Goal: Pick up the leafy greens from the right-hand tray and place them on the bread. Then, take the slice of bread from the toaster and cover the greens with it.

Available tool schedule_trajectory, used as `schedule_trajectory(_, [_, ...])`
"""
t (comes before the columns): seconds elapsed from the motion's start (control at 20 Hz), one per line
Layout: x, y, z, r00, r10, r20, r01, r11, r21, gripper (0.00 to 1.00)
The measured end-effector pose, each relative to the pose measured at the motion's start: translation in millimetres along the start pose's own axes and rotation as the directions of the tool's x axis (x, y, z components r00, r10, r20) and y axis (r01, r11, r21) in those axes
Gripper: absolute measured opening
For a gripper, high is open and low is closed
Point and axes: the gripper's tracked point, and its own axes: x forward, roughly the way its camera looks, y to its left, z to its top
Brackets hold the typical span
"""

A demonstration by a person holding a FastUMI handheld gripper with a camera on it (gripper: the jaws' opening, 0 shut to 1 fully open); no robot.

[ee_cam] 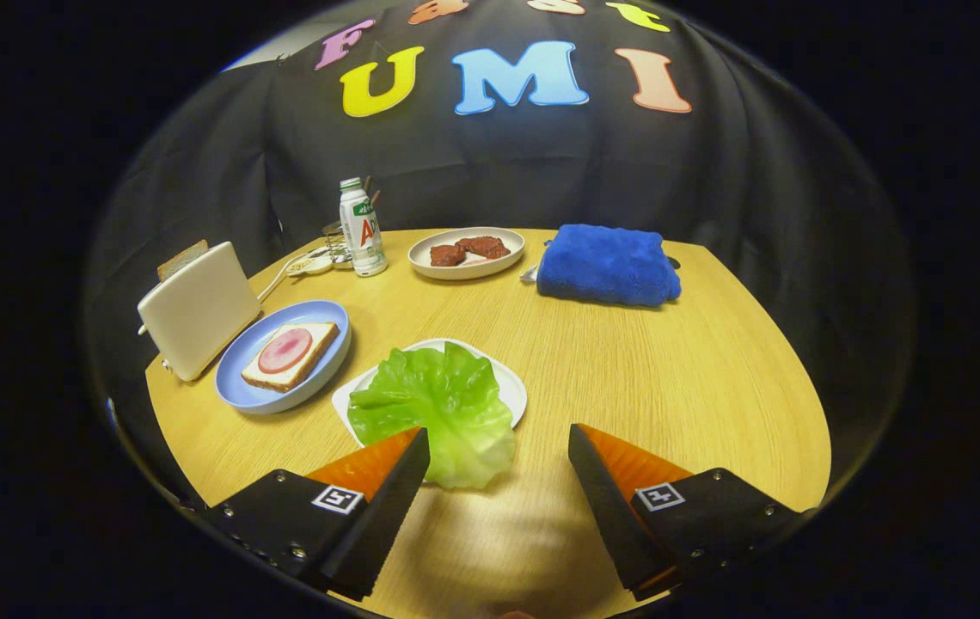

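A pale green lettuce leaf (438, 408) lies on a small white tray (507, 383), just ahead of my left finger and overhanging the tray's near edge. My gripper (499, 451) is open above the wooden table, with nothing between its fingers. To the left of the tray, a blue plate (241, 387) holds a bread slice (292, 354) topped with a round of pink ham. Beyond the plate stands a white toaster (198, 309) with a slice of bread (182, 257) sticking out of its slot.
At the back of the round wooden table (670, 387) stand a white bottle (362, 228), a white dish of reddish-brown meat pieces (466, 252) and a folded blue towel (609, 265). A cable runs from the toaster toward the bottle.
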Motion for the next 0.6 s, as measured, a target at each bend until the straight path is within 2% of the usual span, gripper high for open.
schedule_trajectory(0.15, [6.6, 4.4, -10.4, 0.999, 0.01, -0.038, -0.01, 1.0, -0.004, 0.91])
schedule_trajectory(0.3, [11.1, 9.0, -9.6, 0.999, 0.027, -0.032, -0.026, 0.999, 0.032, 0.73])
schedule_trajectory(0.35, [11.3, 7.4, -7.7, 0.999, 0.032, -0.021, -0.031, 0.999, 0.034, 0.49])
schedule_trajectory(0.4, [11.1, 7.4, -5.2, 0.999, 0.041, -0.007, -0.04, 0.997, 0.059, 0.43])
schedule_trajectory(0.45, [11.2, 10.7, -3.6, 0.998, 0.063, -0.001, -0.063, 0.995, 0.072, 0.2])
schedule_trajectory(0.55, [7.0, 3.7, 8.7, 0.997, 0.056, 0.051, -0.061, 0.994, 0.094, 0.19])
schedule_trajectory(0.6, [16.3, 1.1, 1.0, 0.999, 0.03, 0.036, -0.033, 0.998, 0.062, 0.1])
